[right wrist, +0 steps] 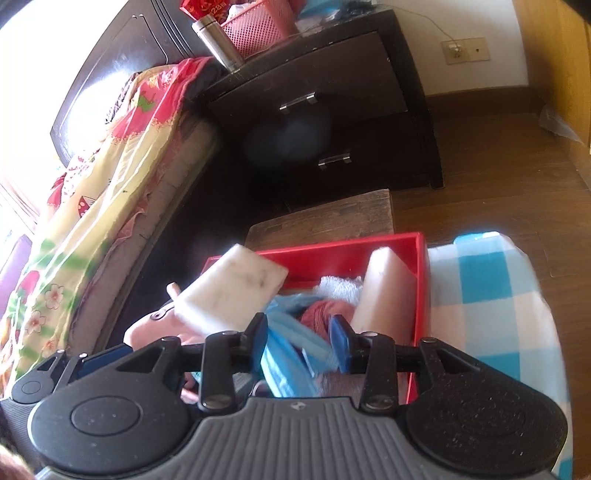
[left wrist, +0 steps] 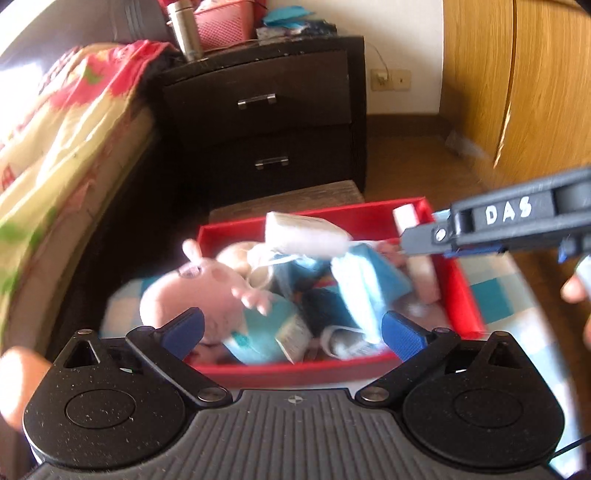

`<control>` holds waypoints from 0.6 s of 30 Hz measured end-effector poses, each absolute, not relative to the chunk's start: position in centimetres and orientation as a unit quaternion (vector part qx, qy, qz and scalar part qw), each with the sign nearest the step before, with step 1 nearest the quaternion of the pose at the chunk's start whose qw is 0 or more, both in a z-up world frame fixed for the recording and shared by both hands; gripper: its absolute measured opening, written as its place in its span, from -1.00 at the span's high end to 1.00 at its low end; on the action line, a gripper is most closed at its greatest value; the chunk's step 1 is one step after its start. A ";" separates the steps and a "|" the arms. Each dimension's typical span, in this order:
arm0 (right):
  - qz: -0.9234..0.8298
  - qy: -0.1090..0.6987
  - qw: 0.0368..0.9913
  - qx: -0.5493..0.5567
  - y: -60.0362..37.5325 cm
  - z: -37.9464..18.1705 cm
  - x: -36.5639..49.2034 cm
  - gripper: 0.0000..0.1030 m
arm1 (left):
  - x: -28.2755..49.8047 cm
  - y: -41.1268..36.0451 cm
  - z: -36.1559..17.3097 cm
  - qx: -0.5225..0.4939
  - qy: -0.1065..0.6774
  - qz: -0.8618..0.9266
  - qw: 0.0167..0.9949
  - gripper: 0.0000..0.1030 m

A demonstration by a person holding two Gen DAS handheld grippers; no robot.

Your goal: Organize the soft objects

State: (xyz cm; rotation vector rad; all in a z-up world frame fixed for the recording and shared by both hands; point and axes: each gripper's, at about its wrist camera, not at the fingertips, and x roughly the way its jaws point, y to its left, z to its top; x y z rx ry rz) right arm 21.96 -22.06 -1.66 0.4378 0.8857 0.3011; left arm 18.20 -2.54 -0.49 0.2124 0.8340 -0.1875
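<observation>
Sponge block point(right wrist: 231, 288), white, hangs over the red box point(left wrist: 463, 291) of soft toys: my right gripper point(right wrist: 299, 334) shows jaws parted, seemingly letting it drop. My left gripper point(left wrist: 291, 330), jaws spread and empty, waits above the pig plush point(left wrist: 199, 291).

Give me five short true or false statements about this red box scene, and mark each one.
1. The red box holds a pink pig plush. True.
2. The left tongs are shut on the plush. False: they are open and hold nothing.
3. A white sponge is above the box. True.
4. The nightstand drawers are pulled open. False: both are shut.
5. The flask lies on the floor. False: it stands on the nightstand.
</observation>
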 end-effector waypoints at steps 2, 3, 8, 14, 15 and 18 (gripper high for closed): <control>0.149 0.423 0.868 0.212 -22.1 -1.3 20.5 0.64 | 16.6 -2.3 0.0 0.075 0.401 -0.098 0.907 -0.90; 0.150 0.422 0.869 0.210 -22.1 -1.0 19.7 0.62 | 15.8 -2.3 0.0 0.064 0.400 -0.100 0.909 -0.90; 0.145 0.410 0.882 0.183 -21.8 0.2 16.0 0.61 | 12.5 -1.6 0.5 0.018 0.391 -0.106 0.914 -0.90; 0.120 0.391 0.897 0.166 -22.7 1.4 12.9 0.60 | 9.7 0.0 0.2 0.001 0.386 -0.073 0.920 -0.89; 0.117 0.390 0.898 0.165 -22.8 1.4 12.5 0.60 | 9.5 0.2 0.2 0.001 0.384 -0.066 0.921 -0.89; 0.112 0.391 0.899 0.159 -23.1 1.3 11.3 0.59 | 8.5 0.5 0.3 0.001 0.377 -0.050 0.925 -0.89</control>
